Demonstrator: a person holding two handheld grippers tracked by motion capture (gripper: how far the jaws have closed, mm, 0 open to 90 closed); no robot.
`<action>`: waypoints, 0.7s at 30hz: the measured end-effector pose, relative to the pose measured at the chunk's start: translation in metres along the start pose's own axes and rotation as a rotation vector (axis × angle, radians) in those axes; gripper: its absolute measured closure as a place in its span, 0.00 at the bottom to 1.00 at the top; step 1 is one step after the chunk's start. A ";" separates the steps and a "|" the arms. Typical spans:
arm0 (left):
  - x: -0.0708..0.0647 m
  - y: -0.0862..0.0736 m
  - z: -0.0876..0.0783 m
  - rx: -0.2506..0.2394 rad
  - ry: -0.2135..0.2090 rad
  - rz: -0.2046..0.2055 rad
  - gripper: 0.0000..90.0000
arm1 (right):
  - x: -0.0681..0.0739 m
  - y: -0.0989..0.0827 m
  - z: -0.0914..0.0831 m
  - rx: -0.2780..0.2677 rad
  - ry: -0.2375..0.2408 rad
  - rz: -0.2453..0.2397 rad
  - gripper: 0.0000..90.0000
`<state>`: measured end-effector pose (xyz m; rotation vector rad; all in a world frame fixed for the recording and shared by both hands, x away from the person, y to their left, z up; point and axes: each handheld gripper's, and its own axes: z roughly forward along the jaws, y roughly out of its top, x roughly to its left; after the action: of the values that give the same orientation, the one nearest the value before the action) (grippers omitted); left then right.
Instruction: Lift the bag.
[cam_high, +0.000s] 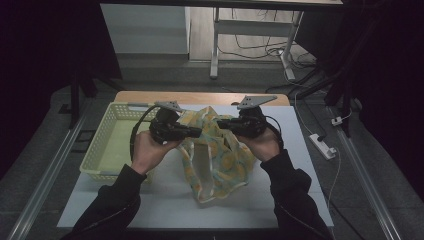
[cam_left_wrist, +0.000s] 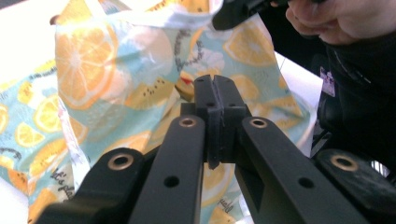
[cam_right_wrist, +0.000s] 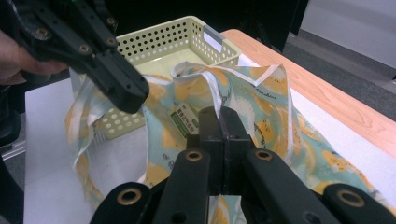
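A thin cloth (cam_high: 215, 160) printed with orange and lemon slices hangs between my two grippers above the white table top (cam_high: 165, 205); its lower part rests on the table. My left gripper (cam_high: 197, 132) is shut on the cloth's upper hem at the left, as the right gripper view shows (cam_right_wrist: 133, 100). My right gripper (cam_high: 222, 124) is shut on the white hem opposite it, as the left gripper view shows (cam_left_wrist: 233, 16). In each gripper's own view the jaws (cam_left_wrist: 215, 86) (cam_right_wrist: 219, 116) stand pressed together, with the printed cloth (cam_left_wrist: 93, 70) (cam_right_wrist: 261, 107) draped just behind them.
A pale yellow perforated basket (cam_high: 107, 130) (cam_right_wrist: 163, 37) stands on the left part of the table, beside the cloth. A wooden strip (cam_high: 200, 97) (cam_right_wrist: 336, 98) runs along the table's far edge. A power strip (cam_high: 322, 145) and cables lie on the floor at right.
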<state>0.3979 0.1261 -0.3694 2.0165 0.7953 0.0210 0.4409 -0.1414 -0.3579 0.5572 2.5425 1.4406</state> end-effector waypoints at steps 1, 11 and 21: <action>0.001 0.002 -0.001 -0.003 -0.001 -0.001 0.99 | 0.000 0.003 -0.001 -0.002 -0.001 -0.004 0.99; -0.001 0.025 -0.019 -0.047 0.012 0.023 0.99 | 0.002 0.017 -0.007 -0.020 0.006 -0.016 0.99; -0.005 0.052 -0.042 -0.104 0.036 0.057 1.00 | 0.008 0.037 -0.015 -0.039 0.004 -0.050 0.99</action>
<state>0.4076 0.1374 -0.3039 1.9446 0.7439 0.1294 0.4376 -0.1333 -0.3183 0.4815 2.5071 1.4729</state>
